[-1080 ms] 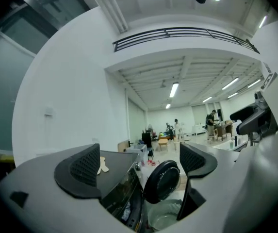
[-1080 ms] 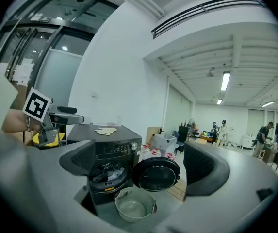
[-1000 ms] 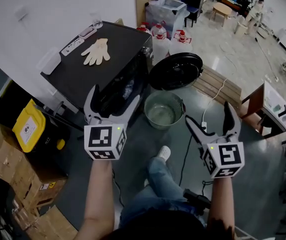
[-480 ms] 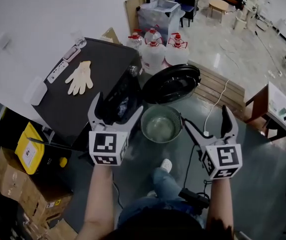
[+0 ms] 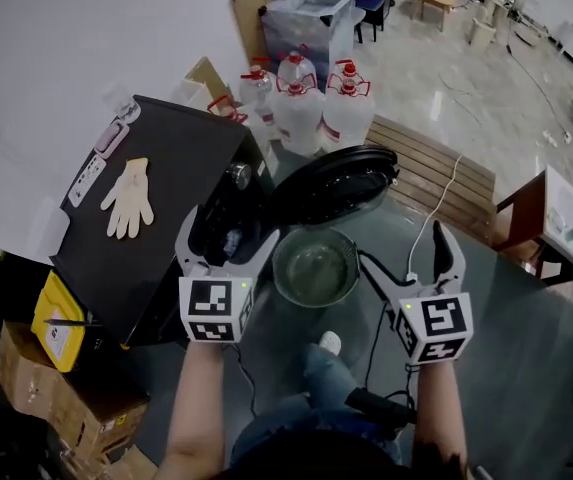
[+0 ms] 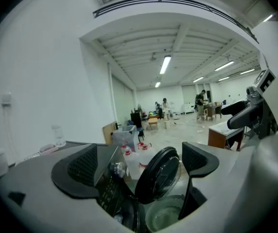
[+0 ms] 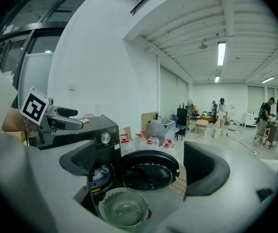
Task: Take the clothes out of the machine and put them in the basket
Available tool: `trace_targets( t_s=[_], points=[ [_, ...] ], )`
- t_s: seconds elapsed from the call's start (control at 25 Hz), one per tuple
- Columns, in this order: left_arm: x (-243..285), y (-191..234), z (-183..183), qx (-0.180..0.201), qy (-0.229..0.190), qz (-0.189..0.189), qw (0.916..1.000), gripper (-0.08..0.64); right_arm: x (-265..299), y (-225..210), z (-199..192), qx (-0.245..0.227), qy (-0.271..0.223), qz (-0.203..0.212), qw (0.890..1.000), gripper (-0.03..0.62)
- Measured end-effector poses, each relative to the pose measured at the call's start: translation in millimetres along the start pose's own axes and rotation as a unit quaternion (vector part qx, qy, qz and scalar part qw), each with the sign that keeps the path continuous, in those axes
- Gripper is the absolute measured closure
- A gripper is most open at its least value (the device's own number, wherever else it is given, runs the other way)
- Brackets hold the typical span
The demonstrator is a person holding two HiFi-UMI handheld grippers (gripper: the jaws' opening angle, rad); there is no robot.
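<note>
Head view, left claw (image 5: 229,231) wide apart, empty (right claw (image 5: 401,244) likewise), basket (image 5: 286,255) between them, machine door (image 5: 331,183) open.

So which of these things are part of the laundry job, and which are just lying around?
Part of the job: washing machine, its open door, the clothes inside, basket, left gripper, right gripper.
Just lying about: glove, water bottles, yellow box, cardboard boxes.

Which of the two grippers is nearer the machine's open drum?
The left gripper, jaws apart and empty, directly in front of the drum. The right gripper, also open and empty, is out past the basket.
</note>
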State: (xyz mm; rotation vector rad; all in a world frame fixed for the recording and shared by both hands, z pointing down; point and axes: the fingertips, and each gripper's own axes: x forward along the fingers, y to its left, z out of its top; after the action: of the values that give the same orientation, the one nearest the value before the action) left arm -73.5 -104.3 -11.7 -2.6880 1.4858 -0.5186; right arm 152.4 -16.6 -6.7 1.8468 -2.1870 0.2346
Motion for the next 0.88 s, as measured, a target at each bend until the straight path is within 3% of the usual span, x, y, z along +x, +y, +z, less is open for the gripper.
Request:
trace_targets(
  t_s=[0.16, 0.28, 0.44, 0.88],
  points=[
    [35, -14, -34, -0.009, 0.038, -0.018, 0.9991, 0.042, 30, -7, -40, 0.012, 0.041, 0.013, 0.999, 0.028],
    [57, -23, -65, -0.022, 0.063, -0.021, 0.9975, 0.042, 47, -9, -75, 0.052, 0.065, 0.027, 0.996, 0.028],
    [75, -32, -104, -0.039, 0.093, -0.029, 0.9945, 0.041, 62, -10, -115, 0.134, 0.088, 0.025, 0.987, 0.028],
    [101, -46, -204, -0.047, 0.153, -0.059, 0.9853, 0.041, 93, 6, -226, 0.219, 0.176, 0.007, 0.960, 0.029]
  ],
)
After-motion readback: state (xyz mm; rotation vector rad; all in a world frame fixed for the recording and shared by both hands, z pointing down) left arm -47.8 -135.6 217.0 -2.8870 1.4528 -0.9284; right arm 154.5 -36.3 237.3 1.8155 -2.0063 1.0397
